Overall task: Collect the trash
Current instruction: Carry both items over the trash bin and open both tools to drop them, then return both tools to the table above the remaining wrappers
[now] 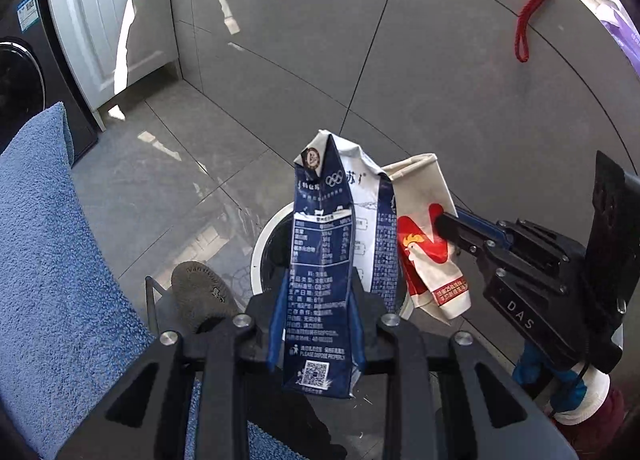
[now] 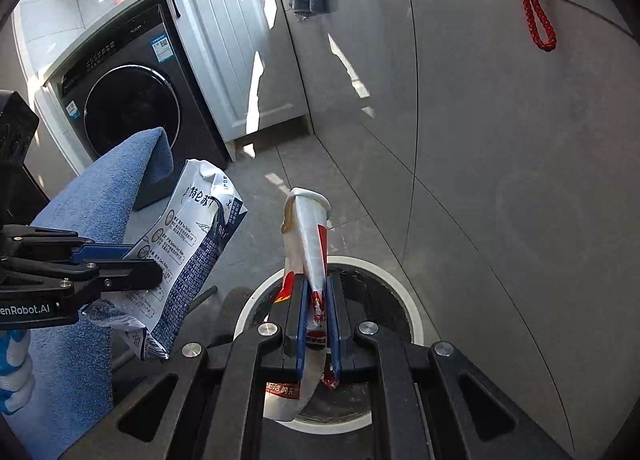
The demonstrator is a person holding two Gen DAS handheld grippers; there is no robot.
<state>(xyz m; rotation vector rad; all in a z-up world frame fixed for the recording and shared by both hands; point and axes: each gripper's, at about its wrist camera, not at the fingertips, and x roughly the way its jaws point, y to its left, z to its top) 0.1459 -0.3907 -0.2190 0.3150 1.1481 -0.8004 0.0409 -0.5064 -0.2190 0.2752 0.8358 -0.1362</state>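
- The left gripper [image 1: 318,300] is clamped on a flattened navy-and-white milk carton [image 1: 320,292], held above the near rim of the round white trash bin [image 1: 260,248] — Olympic rings, a QR code and "PLEASE DISPOSE PROPERLY" are legible.
- The right gripper [image 2: 316,320] pinches a squashed paper cup [image 2: 308,236] with a red rooster logo, directly over the bin.
- "DAS" marks the right gripper's body.
- A blue towel [image 1: 44,244] lies left of the bin.

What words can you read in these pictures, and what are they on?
"PLEASE DISPOSE PROPERLY": blue milk carton.
"DAS": right gripper, on its body.
"enRobot.AI", cut off: left gripper, on its body.
Chinese print on the carton, the rooster paper bag and the washing machine stickers: too small to read.
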